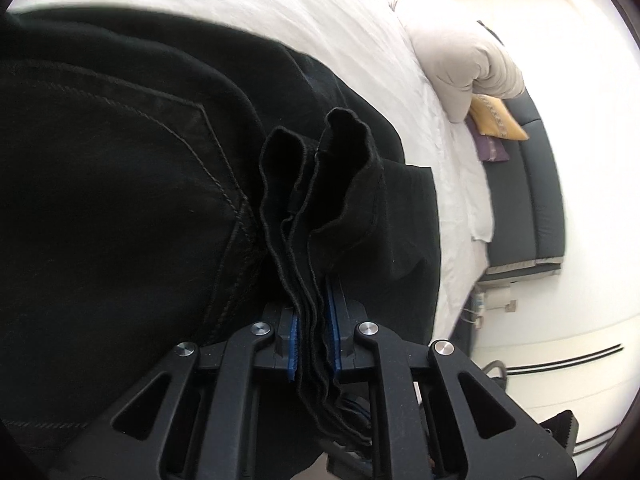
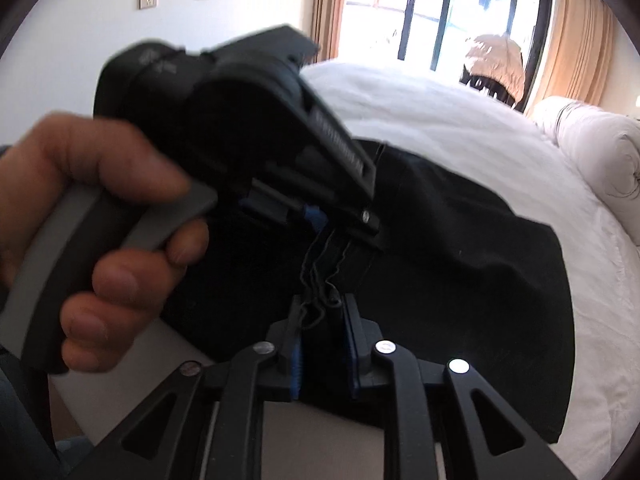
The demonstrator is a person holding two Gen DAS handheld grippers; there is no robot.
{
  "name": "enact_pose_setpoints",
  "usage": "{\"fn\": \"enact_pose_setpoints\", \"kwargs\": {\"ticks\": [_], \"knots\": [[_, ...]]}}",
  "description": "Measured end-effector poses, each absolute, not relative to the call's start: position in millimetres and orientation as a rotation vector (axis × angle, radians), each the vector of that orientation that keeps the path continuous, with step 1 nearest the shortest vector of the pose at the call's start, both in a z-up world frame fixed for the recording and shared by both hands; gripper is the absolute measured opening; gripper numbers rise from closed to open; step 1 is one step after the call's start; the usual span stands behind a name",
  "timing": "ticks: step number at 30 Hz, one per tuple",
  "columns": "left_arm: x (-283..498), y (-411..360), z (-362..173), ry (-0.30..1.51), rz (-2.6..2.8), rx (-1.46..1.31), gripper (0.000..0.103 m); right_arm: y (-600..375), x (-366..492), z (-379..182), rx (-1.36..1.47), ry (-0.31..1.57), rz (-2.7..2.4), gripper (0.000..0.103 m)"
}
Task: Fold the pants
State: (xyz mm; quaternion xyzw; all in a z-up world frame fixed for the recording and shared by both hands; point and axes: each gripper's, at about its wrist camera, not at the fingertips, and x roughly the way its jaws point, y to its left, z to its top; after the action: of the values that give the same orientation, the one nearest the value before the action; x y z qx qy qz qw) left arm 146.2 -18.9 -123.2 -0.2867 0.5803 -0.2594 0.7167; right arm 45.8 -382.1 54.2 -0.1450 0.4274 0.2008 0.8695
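Black pants (image 1: 120, 200), white bedsheet (image 1: 240, 4)

Bed (image 2: 460, 120) w/ white sheet, wrinkled. Black pants (image 2: 460, 248) spread flat on sheet near the edge. Rolled pale duvet (image 2: 588, 140) at far end, also on bed.

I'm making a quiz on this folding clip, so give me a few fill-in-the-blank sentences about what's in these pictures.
1. The pants are ____ in colour.
2. The pants lie on a ____ bed.
3. The left claw is shut on bunched ____.
4. The pads of the left claw are ____.

Missing words: black; white; pants; blue
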Motion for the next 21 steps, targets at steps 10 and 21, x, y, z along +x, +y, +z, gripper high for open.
{"fn": "enact_pose_setpoints", "kwargs": {"ticks": [10,21], "knots": [[148.8,-25.7,-36.0,1.091,-0.511,-0.394,0.013,-491.7,54.5,122.8,0.066,0.811,0.409,0.039],[146.7,-140.1,-111.4,1.228,-0.649,-0.230,0.013,-605.4,204.8,59.1,0.588,0.964,0.359,0.039]]}}
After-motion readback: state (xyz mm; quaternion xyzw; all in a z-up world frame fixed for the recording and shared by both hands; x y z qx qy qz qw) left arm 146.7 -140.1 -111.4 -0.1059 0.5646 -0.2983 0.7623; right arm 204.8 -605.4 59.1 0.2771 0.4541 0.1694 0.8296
